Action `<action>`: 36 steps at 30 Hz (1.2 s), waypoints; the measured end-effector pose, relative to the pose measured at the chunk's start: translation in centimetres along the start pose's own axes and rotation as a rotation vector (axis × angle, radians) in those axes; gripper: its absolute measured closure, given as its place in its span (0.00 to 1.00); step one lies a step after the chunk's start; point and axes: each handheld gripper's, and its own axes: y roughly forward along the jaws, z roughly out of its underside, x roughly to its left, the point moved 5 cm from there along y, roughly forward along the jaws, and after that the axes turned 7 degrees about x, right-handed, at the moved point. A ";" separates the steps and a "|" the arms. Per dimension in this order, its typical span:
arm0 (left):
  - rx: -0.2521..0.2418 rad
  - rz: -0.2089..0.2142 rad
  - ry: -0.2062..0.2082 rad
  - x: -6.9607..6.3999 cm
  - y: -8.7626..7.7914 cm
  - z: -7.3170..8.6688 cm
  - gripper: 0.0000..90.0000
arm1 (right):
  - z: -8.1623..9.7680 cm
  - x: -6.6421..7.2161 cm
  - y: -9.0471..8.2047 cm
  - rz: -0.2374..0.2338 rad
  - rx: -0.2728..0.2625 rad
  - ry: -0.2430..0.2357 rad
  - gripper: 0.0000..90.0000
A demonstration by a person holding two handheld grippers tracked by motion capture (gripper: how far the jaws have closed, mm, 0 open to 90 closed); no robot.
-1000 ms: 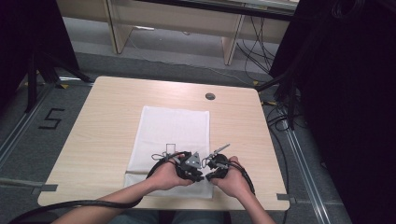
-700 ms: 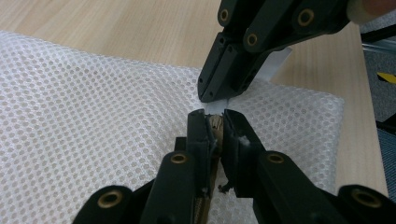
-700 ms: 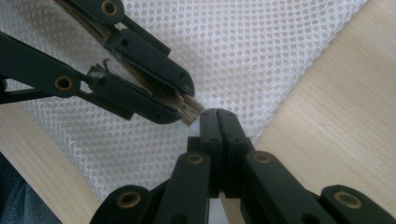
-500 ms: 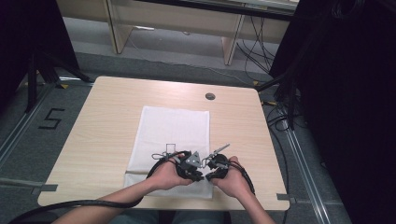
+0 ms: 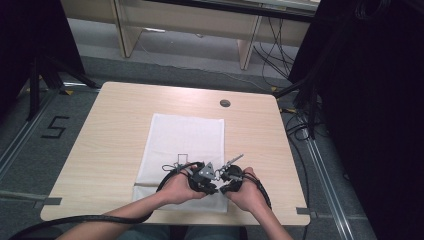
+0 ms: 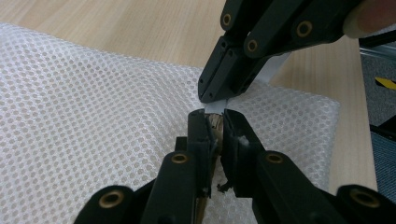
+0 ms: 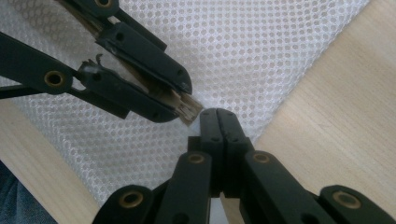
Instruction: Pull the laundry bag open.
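Note:
A white mesh cloth point(image 5: 185, 135) lies flat on the middle of the wooden table point(image 5: 115, 125). Both hands hold their grippers over its near right corner, tips almost touching. My left gripper point(image 6: 215, 119) is shut on a small tan, wood-like piece point(image 7: 189, 108) that pokes out past its tips. My right gripper point(image 7: 218, 114) has its jaws pressed together. In the left gripper view a thin white strip point(image 6: 275, 70) runs along the right gripper point(image 6: 215, 95) and shows at its tip. In the high view the left gripper point(image 5: 214, 176) and right gripper point(image 5: 222, 175) meet close to the table's front edge.
A round cable hole point(image 5: 225, 103) sits at the back of the table. Black cables trail from both grippers over the front edge. Bare wood lies left and right of the cloth. Desk legs and cables stand on the floor beyond the table.

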 end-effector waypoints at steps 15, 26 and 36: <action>0.004 -0.002 0.015 -0.1 -0.7 0.2 0.97 | 0.0 -0.1 0.0 0.002 0.004 0.002 1.00; 0.000 0.005 -0.001 -0.3 -0.9 0.3 0.97 | 0.1 -0.1 0.0 0.009 0.004 -0.006 1.00; 0.007 -0.004 0.004 -0.2 -1.5 0.6 0.97 | 0.0 -0.1 0.0 -0.005 -0.001 -0.001 1.00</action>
